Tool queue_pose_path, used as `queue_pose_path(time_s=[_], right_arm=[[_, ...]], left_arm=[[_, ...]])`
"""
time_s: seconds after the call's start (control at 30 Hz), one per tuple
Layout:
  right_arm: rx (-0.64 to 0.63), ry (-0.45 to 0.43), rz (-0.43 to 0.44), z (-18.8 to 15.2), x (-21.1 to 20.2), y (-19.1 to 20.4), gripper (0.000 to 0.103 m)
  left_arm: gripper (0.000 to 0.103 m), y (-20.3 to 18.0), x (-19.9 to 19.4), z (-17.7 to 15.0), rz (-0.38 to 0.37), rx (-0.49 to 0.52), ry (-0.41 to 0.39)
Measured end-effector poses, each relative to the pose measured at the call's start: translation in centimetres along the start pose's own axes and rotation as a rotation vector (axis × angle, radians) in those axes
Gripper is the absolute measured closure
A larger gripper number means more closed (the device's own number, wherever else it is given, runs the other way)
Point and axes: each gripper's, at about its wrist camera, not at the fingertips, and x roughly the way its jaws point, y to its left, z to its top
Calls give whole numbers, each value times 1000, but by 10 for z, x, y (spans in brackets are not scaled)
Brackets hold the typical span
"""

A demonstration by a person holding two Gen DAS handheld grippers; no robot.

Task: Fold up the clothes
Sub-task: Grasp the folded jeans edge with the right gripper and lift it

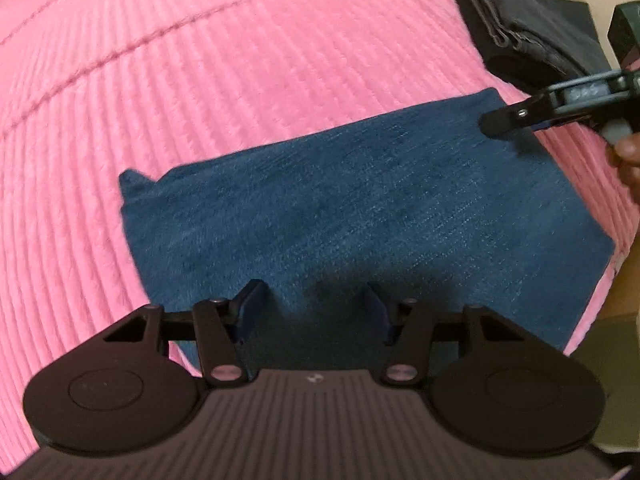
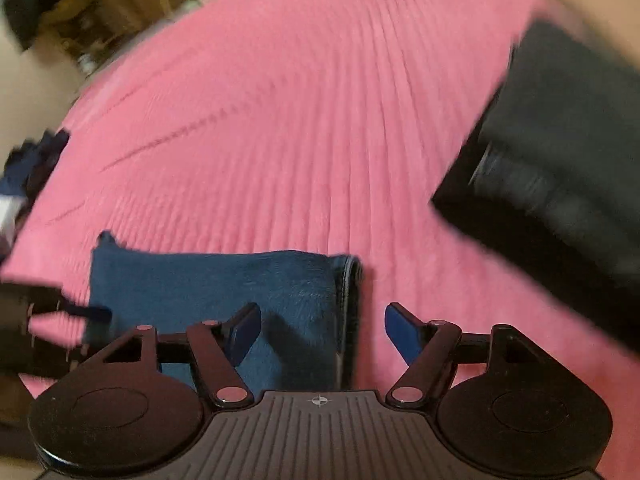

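Counting two garments on my pink ribbed blanket: one folded denim piece and one dark folded garment at two o'clock. Both grippers are spread wide and grasp nothing. My left gripper hovers over the denim's near edge. My right gripper straddles the denim's hemmed side; contact, I think, is absent, though that view is blurred. The dark garment lies apart from the denim.
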Motion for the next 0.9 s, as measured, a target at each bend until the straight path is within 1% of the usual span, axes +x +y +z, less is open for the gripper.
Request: queue_pose_path(time_s=[0.07,0.27,0.37,0.43,0.5,0.63,0.67,0.73,0.87,0.9], right_arm=[[-49,-38,-11,-16,-30,11,30],[-528,39,23,-81,-28,59,30],[-768,79,40,-114,-26,83,30],[-928,105,51,-136,-26,99,31],[-1085,129,60,-156,-24,114,31],[-1331,106,23,-179,-4,108,31],[-1386,98,12,-184,0,106,31],[-1429,65,-16,-194,8,102,31],[-1485,-14,-97,-211,23,102,31],[-1496,-34,-114,-213,27,103,31]], left_arm=[[51,-1,1,2,0,26,7],[48,-2,-1,0,-6,103,-6],[49,-4,-14,-6,1,117,-31],[47,-6,-30,-13,9,112,-67],[43,-9,-48,-26,27,102,-111],[42,-28,-73,-55,79,67,-160],[42,-37,-77,-63,94,72,-167],[42,-58,-84,-82,130,95,-182],[39,-99,-85,-114,169,145,-206],[36,-107,-83,-121,173,156,-208]])
